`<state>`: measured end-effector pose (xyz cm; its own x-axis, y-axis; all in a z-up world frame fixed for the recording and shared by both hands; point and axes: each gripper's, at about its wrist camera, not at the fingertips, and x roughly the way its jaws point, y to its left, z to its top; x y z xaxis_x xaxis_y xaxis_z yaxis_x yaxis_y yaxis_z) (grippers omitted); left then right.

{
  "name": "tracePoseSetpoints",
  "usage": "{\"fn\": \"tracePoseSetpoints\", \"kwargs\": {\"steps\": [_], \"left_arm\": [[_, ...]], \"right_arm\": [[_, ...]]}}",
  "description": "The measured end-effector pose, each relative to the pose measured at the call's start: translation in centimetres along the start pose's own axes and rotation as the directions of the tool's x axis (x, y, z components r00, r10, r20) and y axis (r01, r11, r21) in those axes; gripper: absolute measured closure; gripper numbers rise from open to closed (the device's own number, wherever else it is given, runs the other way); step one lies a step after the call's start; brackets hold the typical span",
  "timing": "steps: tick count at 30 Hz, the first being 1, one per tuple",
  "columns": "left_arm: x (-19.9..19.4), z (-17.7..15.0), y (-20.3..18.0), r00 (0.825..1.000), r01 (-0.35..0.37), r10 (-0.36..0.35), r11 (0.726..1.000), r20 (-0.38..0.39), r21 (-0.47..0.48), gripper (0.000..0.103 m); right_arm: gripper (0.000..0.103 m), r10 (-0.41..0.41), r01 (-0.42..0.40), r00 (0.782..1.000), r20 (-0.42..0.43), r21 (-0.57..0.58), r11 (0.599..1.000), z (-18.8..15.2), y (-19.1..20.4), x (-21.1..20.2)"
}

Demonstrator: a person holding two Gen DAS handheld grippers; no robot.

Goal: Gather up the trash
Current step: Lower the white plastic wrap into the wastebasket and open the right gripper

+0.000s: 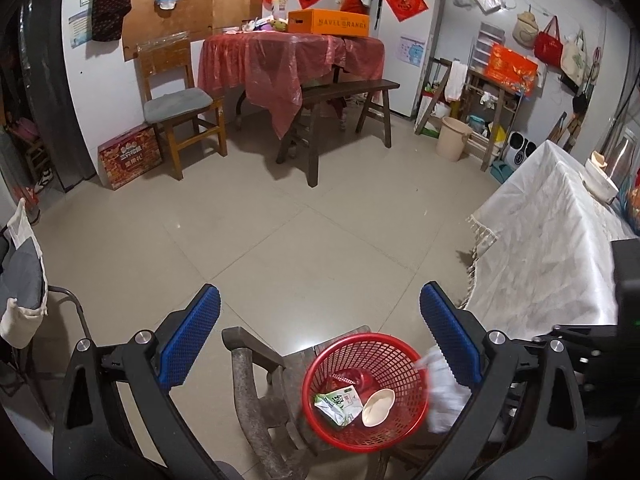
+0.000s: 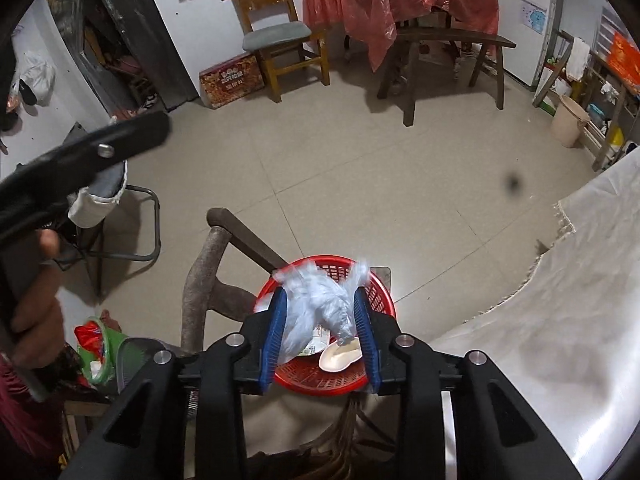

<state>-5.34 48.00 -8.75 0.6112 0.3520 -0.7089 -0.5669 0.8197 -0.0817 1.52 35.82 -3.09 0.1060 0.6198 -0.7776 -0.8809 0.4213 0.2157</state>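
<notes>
- The right tongs [image 2: 320,320] hang right over the red basket [image 2: 376,292], with a crumpled clear plastic bag [image 2: 316,308] between their blue pads. The jaws are only partly spread, and the bag looks loose and blurred rather than pinched, so I judge it is being let go into the basket.
- The basket sits on the seat of an old wooden chair [image 2: 200,276]. It already holds a green-and-white carton [image 1: 340,402] and a pale shell-like dish [image 1: 378,406], so part of the collecting seems done.
- In the left wrist view the same bag shows as a white blur [image 1: 442,392] at the basket's right rim, beside the right pad.
- The left tongs [image 1: 320,316] are spread wide with nothing between them, held above and a little behind the basket.
- The white-clothed bench [image 1: 552,256] to the right shows no loose litter on the part in view; its far end carries some things I cannot make out.
- Farther off, the tiled floor [image 1: 304,220] looks free of scraps, so little seems left nearby.
</notes>
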Motion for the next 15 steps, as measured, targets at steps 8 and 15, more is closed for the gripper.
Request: {"fn": "tracePoseSetpoints", "kwargs": {"steps": [8,15], "left_arm": [[-0.6,0.0,-0.3,1.0,0.01,-0.01,1.0,0.01,-0.002,0.007],[-0.9,0.3,-1.2,1.0,0.02,-0.02,1.0,0.012,0.019,0.007]], "right_arm": [[0.063,0.009,-0.01,0.998,0.062,0.018,1.0,0.0,-1.1,-2.2],[0.061,0.004,-0.008,0.993,0.116,0.034,0.999,-0.4,-1.8,-4.6]]}}
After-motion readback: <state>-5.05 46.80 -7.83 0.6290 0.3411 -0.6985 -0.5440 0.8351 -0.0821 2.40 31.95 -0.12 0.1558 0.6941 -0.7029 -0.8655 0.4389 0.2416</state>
